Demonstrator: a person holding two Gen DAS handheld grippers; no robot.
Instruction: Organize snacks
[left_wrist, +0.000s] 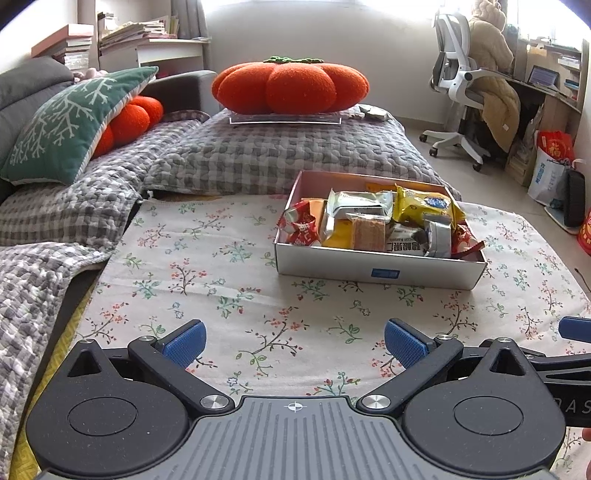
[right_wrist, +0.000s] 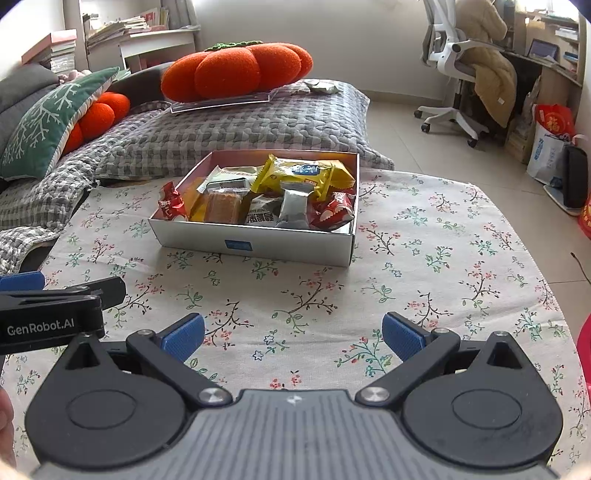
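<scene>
A shallow white box stands on the floral cloth, holding several snack packets: a yellow packet, red packets, a clear-wrapped brown wafer and a silver packet. My left gripper is open and empty, well short of the box. My right gripper is open and empty, also short of the box. The left gripper's side shows at the left edge of the right wrist view.
The floral cloth covers a low table. Behind it a grey checked sofa cover carries an orange pumpkin cushion on a clear tray. A green pillow lies left. An office chair and bags stand right.
</scene>
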